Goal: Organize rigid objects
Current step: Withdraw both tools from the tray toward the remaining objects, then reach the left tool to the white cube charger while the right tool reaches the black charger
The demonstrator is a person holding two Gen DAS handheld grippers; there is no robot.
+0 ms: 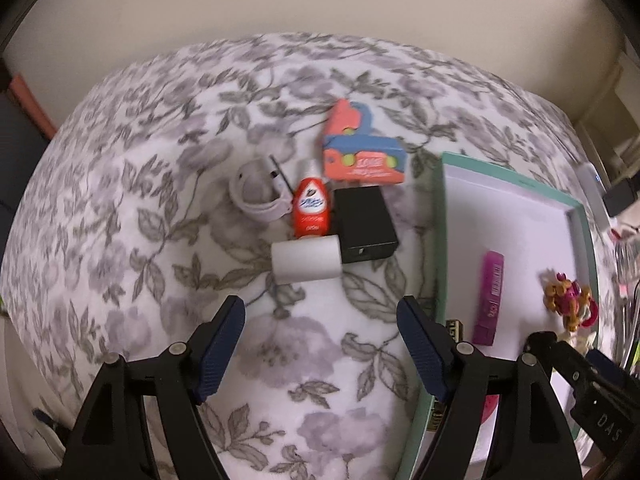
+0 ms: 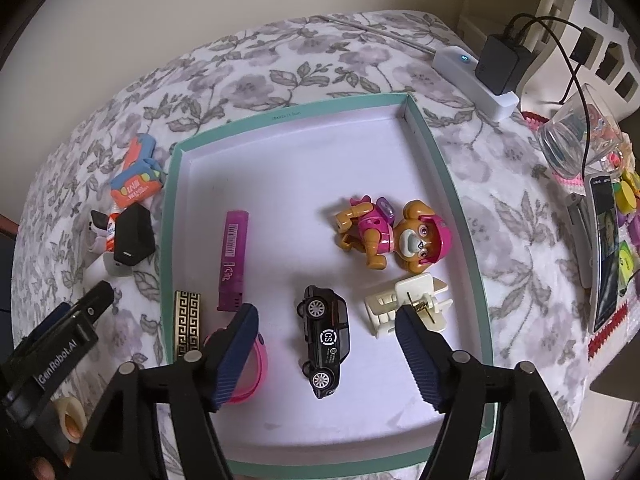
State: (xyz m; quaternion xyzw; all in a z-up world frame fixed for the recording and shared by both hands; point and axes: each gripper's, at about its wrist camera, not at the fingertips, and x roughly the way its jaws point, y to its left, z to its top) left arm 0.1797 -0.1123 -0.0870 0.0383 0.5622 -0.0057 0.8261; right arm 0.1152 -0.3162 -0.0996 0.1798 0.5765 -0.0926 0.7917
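A teal-rimmed box lid (image 2: pixel 452 184) with a white floor lies on the flowered cloth. In it are a black toy car (image 2: pixel 326 340), a toy dog in pink (image 2: pixel 390 236), a cream plastic clip (image 2: pixel 408 306), a purple tube (image 2: pixel 232 258), a gold-patterned bar (image 2: pixel 187 322) and a pink ring (image 2: pixel 256 376). My right gripper (image 2: pixel 326 320) is open above the car. My left gripper (image 1: pixel 322 312) is open over bare cloth, just short of a white block (image 1: pixel 306 260), a black box (image 1: pixel 364 220), a red bottle (image 1: pixel 312 208), an orange-and-blue box (image 1: pixel 362 154) and a white ring-shaped thing (image 1: pixel 260 194). The lid (image 1: pixel 438 240) lies to its right.
A white power strip (image 2: pixel 476 80) with a black adapter (image 2: pixel 500 64) lies behind the lid. A glass (image 2: pixel 576 140), a phone (image 2: pixel 604 248) and small colourful items sit at the right edge. A roll of tape (image 2: pixel 70 416) lies at the lower left.
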